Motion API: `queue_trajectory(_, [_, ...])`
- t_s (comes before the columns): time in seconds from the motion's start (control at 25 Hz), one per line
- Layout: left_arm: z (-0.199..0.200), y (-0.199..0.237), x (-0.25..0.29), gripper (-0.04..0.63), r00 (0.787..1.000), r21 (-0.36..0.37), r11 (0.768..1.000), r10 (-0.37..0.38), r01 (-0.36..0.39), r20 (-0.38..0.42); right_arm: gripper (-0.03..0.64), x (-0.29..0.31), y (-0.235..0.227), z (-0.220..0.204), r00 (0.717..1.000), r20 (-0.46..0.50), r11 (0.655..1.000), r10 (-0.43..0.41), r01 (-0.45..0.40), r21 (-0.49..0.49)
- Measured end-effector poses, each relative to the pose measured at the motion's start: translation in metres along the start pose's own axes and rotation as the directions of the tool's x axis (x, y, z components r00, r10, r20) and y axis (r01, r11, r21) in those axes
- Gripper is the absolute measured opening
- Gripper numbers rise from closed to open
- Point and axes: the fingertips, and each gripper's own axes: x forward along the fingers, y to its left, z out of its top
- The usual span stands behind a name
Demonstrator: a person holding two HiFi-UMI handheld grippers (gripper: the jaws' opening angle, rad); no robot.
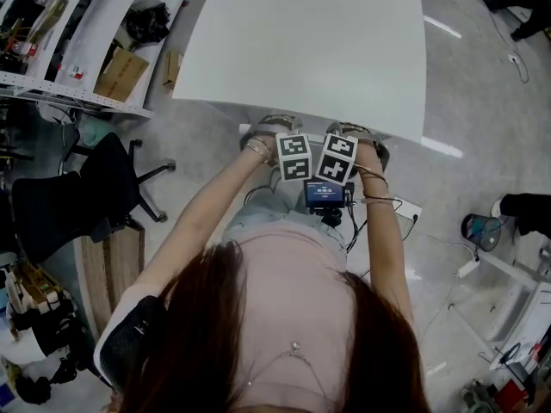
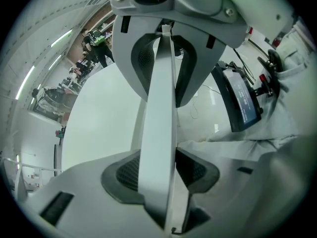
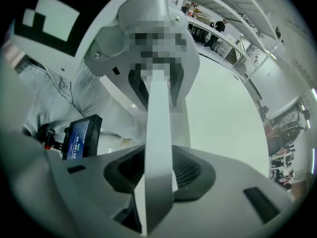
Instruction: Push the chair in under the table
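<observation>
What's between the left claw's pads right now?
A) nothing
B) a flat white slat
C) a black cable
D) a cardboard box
B: in the left gripper view a white slat runs upright through the left claw, between its two dark pads.

Bright, even overhead light nearly washes out the white table [image 1: 301, 50] beyond both grippers, and pale streaks of glare lie on the glossy floor [image 1: 482, 84] out past the right gripper [image 3: 158, 170]. Both gripper views bulge like a fish-eye, lines bending toward a dark round rim, with bright light strips [image 2: 27, 81] curving far left of the left gripper [image 2: 158, 167]. The chair back [image 3: 158, 133] between the jaws sits so near each lens that it looks soft and grey-shaded.
</observation>
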Motion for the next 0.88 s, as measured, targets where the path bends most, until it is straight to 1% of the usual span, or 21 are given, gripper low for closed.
queue_trajectory(0.6, [0.006, 0.016, 0.005, 0.196, 1.0, 0.005, 1.0, 0.004, -0.004, 0.002, 0.156, 0.003, -0.017, -0.008, 1.0, -0.014, 1.0, 0.002, -0.002, 0.009])
queue_trajectory(0.88, [0.007, 0.014, 0.004, 0.193, 1.0, 0.031, 0.999, 0.03, -0.03, 0.008, 0.161, 0.002, -0.016, -0.01, 1.0, -0.017, 1.0, -0.013, 0.013, 0.01])
